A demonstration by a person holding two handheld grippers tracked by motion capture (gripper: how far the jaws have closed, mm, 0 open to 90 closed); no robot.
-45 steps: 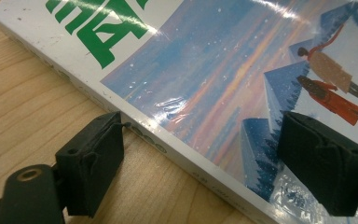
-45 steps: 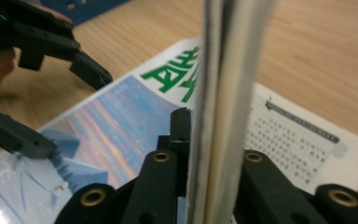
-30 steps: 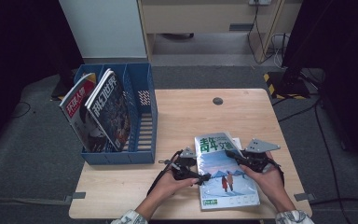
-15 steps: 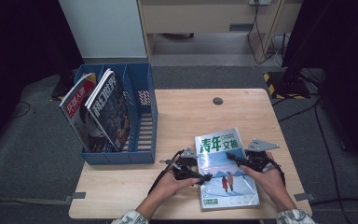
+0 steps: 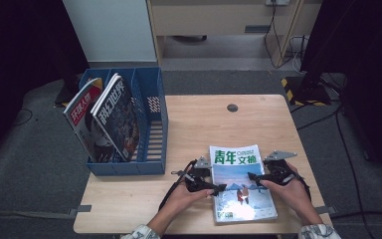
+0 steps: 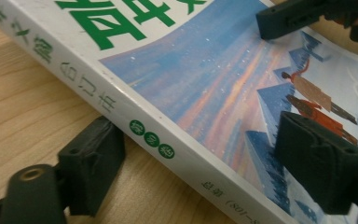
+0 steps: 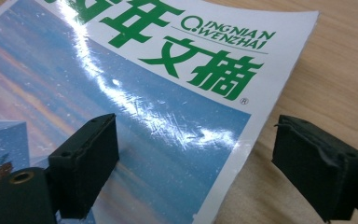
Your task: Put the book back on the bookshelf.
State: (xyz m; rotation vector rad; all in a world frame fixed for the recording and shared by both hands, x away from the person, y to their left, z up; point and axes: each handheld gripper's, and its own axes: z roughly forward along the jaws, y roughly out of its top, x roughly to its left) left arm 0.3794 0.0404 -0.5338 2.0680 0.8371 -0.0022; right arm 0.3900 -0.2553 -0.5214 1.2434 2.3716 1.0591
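A thick magazine (image 5: 242,199) with green Chinese title and a blue snowy cover lies flat near the front of the wooden table (image 5: 204,124). My left gripper (image 5: 220,189) is at its left side, open; in the left gripper view (image 6: 205,154) its jaws straddle the white spine (image 6: 158,140), one on the table, one over the cover. At the magazine's right side is my right gripper (image 5: 252,177), also open. In the right gripper view (image 7: 200,158) one jaw hangs over the glossy cover (image 7: 135,116) and the other over bare wood past the page edge.
A blue slotted file rack (image 5: 154,134) stands on the table's left side with two magazines (image 5: 82,117) (image 5: 114,114) leaning in it; its right compartment holds nothing. A round cable hole (image 5: 232,107) sits at the table's far middle. Cables trail over the floor at the right.
Half a second ago the magazine's far end sat skewed slightly right; it now lies straight again. Both grippers have stayed at its sides.
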